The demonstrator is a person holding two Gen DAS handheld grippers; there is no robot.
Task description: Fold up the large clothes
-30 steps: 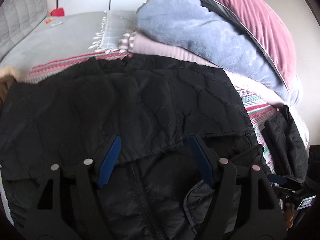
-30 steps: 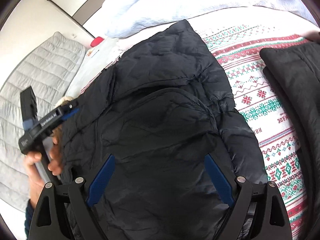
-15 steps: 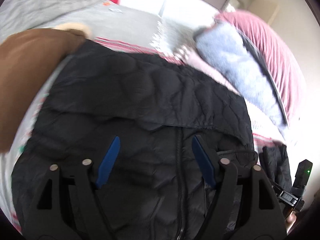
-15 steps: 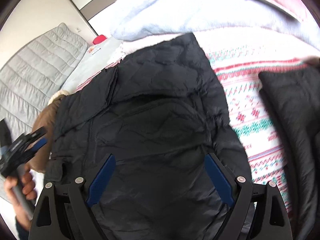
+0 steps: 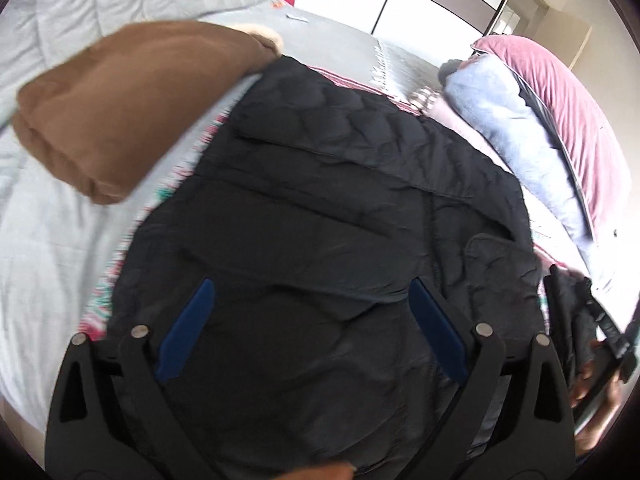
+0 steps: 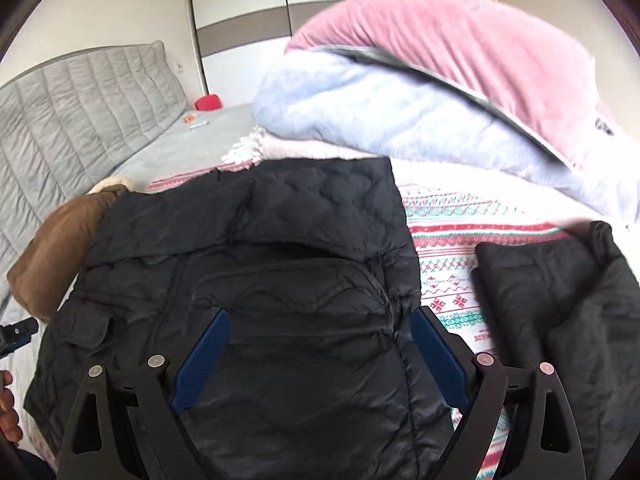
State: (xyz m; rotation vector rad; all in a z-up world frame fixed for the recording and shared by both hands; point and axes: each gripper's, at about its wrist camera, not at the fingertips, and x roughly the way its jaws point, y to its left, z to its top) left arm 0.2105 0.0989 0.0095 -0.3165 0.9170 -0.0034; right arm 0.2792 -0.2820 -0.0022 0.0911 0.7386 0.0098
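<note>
A black quilted jacket (image 5: 340, 208) lies partly folded on the patterned bedspread (image 6: 460, 240), its front zipper (image 5: 434, 240) showing. It also fills the middle of the right wrist view (image 6: 288, 280). My left gripper (image 5: 310, 328) is open and empty, hovering over the jacket's near left part. My right gripper (image 6: 320, 356) is open and empty over the jacket's near right part. The right gripper's body shows at the far right of the left wrist view (image 5: 600, 320); the left one shows at the left edge of the right wrist view (image 6: 16, 332).
A folded brown garment (image 5: 120, 104) lies left of the jacket. A second black garment (image 6: 560, 300) lies to its right. A pile of blue (image 6: 380, 112) and pink bedding (image 6: 460, 40) sits behind. A grey quilted headboard (image 6: 80, 100) stands at the left.
Both grippers have pulled back and swung; the left wrist view now looks further left, bringing the brown garment into sight. The jacket lies as before. Both grippers stay open.
</note>
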